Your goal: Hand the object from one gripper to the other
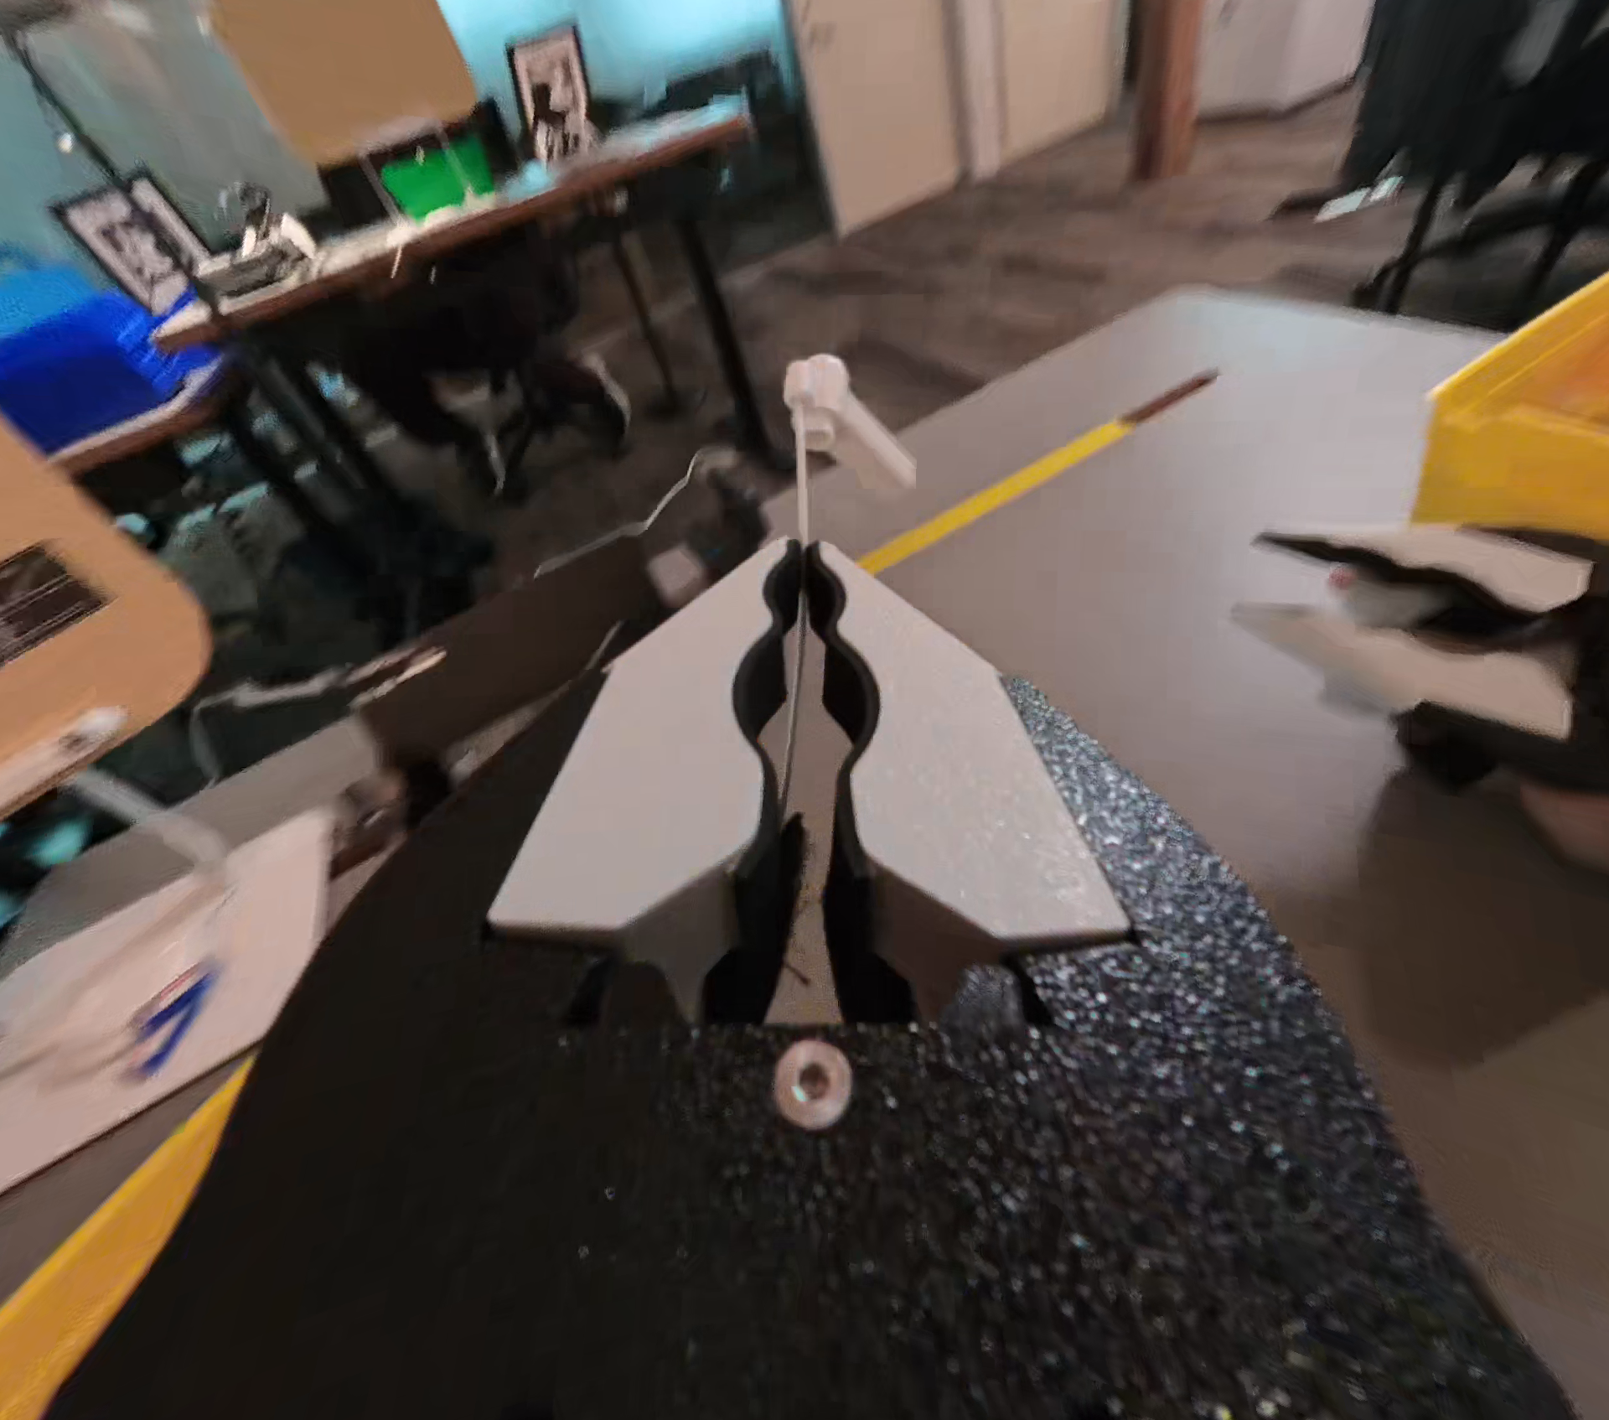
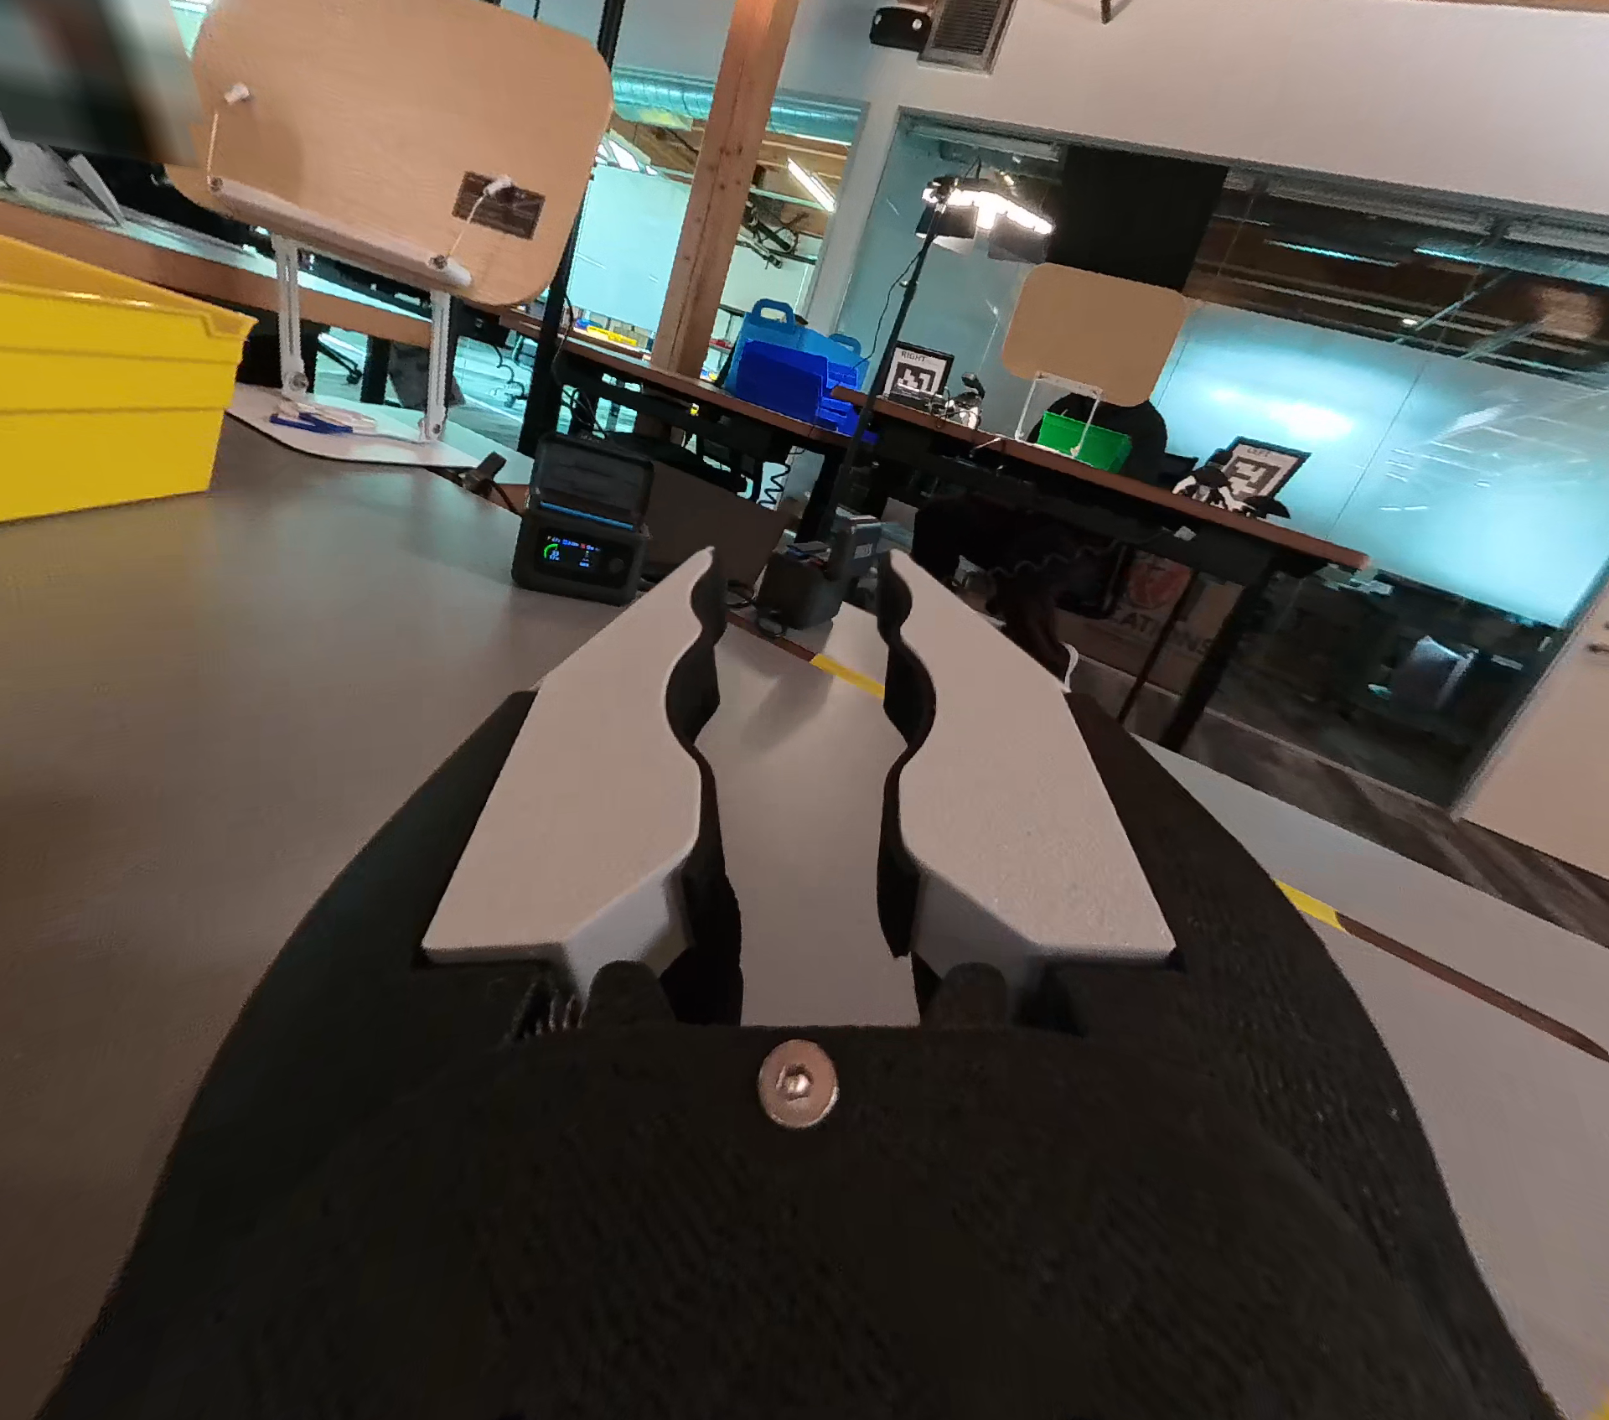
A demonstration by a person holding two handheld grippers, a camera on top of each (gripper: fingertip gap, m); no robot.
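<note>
Up front in the left wrist view, the left gripper (image 1: pixel 802 546) has its two grey fingers (image 1: pixel 679 734) pressed nearly together, pinching a thin white stick that runs up between them and out past the tips. At the top of that stick sits a small white plastic piece (image 1: pixel 823 390) with a rounded knob and a short bar angled down to the right; it shows just above the middle of the frame, against the dark floor beyond the table edge. The grey table (image 1: pixel 1175 594) fills the right half, with a yellow tape line (image 1: pixel 984 499) crossing it toward the upper right. At the right edge, the right gripper (image 1: pixel 1267 577) comes in sideways, blurred, its jaws parted, well apart from the white piece. A yellow bin (image 1: pixel 1532 438) sits behind it.

In the right wrist view, the right gripper (image 2: pixel 797 568) shows its grey fingers (image 2: pixel 601 760) spread with a clear gap and nothing between them; bare table (image 2: pixel 261 638) shows through. The yellow bin (image 2: pixel 104 385) stands at the left edge. A wooden board on a white stand (image 2: pixel 392 115) rises in the upper left. A small black device with a lit screen (image 2: pixel 582 533) sits at the far table edge, just beyond the fingertips. The white piece cannot be made out with certainty here.
</note>
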